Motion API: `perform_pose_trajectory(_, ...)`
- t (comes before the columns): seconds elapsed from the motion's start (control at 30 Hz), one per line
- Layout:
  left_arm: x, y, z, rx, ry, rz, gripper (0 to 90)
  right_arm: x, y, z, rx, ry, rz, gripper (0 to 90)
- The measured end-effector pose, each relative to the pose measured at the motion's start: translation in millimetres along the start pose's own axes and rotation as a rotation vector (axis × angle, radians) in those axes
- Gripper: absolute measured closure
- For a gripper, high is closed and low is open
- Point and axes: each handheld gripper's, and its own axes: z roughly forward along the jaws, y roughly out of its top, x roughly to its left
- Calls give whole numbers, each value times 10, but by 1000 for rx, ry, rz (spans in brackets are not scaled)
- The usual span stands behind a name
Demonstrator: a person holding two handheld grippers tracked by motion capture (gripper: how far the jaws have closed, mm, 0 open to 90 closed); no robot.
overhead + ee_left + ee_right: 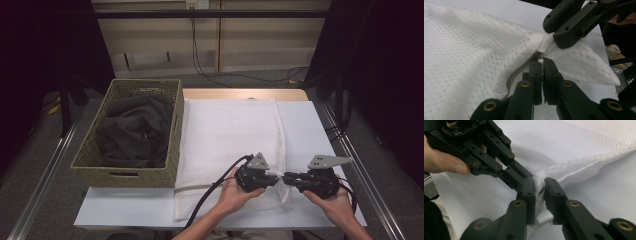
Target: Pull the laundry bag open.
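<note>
The left gripper has its two black jaws pressed nearly together on a small brass-coloured zip pull at the edge of a white mesh laundry bag. The jaws are flat, hard plastic bars with brass rivets at their joints. Just beyond that pinch, at about one o'clock in the left gripper view, the right gripper clamps a thick white tab of the same bag's hem.

In the right gripper view, the right gripper has its jaws narrowly apart with that bunched white fabric squeezed between them, a folded bit of the tab poking out beneath. The left gripper comes in from ten o'clock, its tip touching the same spot, with a thumb resting on its body.

The bag is fine open-weave netting, soft and rumpled where it is lifted into a peak, with a curved grey zip track running off the pull.

From the high view, the two grippers meet tip to tip at about five o'clock on the table, over the bag's near right corner; the bag lies spread flat across the white tabletop. At nine o'clock sits a rectangular woven basket of olive-tan wicker, holding a heap of dark cloth.
</note>
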Motion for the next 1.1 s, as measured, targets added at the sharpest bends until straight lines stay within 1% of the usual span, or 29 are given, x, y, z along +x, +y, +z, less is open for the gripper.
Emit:
perform_pose_trajectory(0.03, 0, 0, 0, 0, 0, 0, 869, -6, -10, -6, -4, 2, 14, 745)
perform_pose_trajectory(0.07, 2, -1, -7, -13, -4, -4, 869, -6, -10, -6, -4, 2, 14, 745)
perform_pose_trajectory(0.1, -2, 1, -15, -23, -2, -12, 869, -21, -22, -13, -8, 11, 26, 699)
perform_pose_trajectory(0.13, 3, 8, -35, -16, 3, -7, 869, -29, -34, -17, -14, 13, 38, 668)
perform_pose_trajectory(0.2, 11, 12, -50, -31, 0, -11, 868, -44, -56, -28, -17, 41, 62, 638)
perform_pose_trajectory(0.23, 10, 12, -50, -45, -11, -14, 868, -54, -64, -27, -22, 60, 72, 624)
perform_pose_trajectory(0.3, -7, 18, -59, -32, -6, -4, 868, -67, -67, -24, -25, 97, 101, 632)
perform_pose_trajectory(0.33, -9, 18, -66, -24, -4, 5, 868, -84, -60, -12, -36, 133, 107, 640)
perform_pose_trajectory(0.37, -13, 18, -63, -28, -9, 4, 868, -84, -60, -12, -36, 133, 107, 640)
perform_pose_trajectory(0.4, -11, 18, -61, -23, -8, 11, 868, -89, -43, 10, -34, 146, 111, 697)
perform_pose_trajectory(0.43, -14, 14, -57, -16, -7, 14, 868, -89, -43, 10, -34, 146, 111, 697)
perform_pose_trajectory(0.47, -16, 9, -51, -6, -12, 17, 868, -89, -35, 23, -35, 152, 111, 724)
perform_pose_trajectory(0.5, -24, 0, -38, -2, -14, 20, 868, -105, -24, 42, -38, 161, 115, 728)
perform_pose_trajectory(0.57, -28, -8, -24, 0, -21, 25, 868, -115, -20, 50, -41, 162, 120, 740)
perform_pose_trajectory(0.6, -27, -7, -24, 6, -19, 26, 868, -117, -15, 62, -40, 164, 113, 769)
perform_pose_trajectory(0.63, -27, -10, -17, -2, -23, 26, 868, -119, -10, 67, -39, 160, 112, 788)
perform_pose_trajectory(0.67, -28, -11, -16, 2, -23, 26, 867, -123, -6, 71, -39, 156, 120, 814)
perform_pose_trajectory(0.73, -25, -13, -28, 13, -22, 24, 866, -115, 4, 74, -34, 155, 107, 852)
perform_pose_trajectory(0.77, -24, -18, -21, 0, -28, 18, 864, -106, 4, 72, -32, 156, 108, 856)
perform_pose_trajectory(0.83, -16, -20, -13, -15, -25, 0, 855, -100, 3, 66, -32, 163, 110, 858)
perform_pose_trajectory(0.87, -24, -14, -10, -10, -18, -7, 847, -98, -1, 57, -37, 179, 120, 862)
perform_pose_trajectory(0.93, -31, -14, 3, -14, -25, -13, 845, -98, -1, 54, -39, 186, 122, 863)
perform_pose_trajectory(0.97, -31, -15, 10, -14, -28, -16, 847, -90, 0, 52, -39, 182, 122, 863)
perform_pose_trajectory(1.07, -37, -19, 10, -2, -28, 1, 861, -74, -3, 60, -35, 173, 112, 862)
perform_pose_trajectory(1.1, -41, -21, 11, -7, -32, 2, 864, -74, -3, 60, -32, 175, 110, 861)
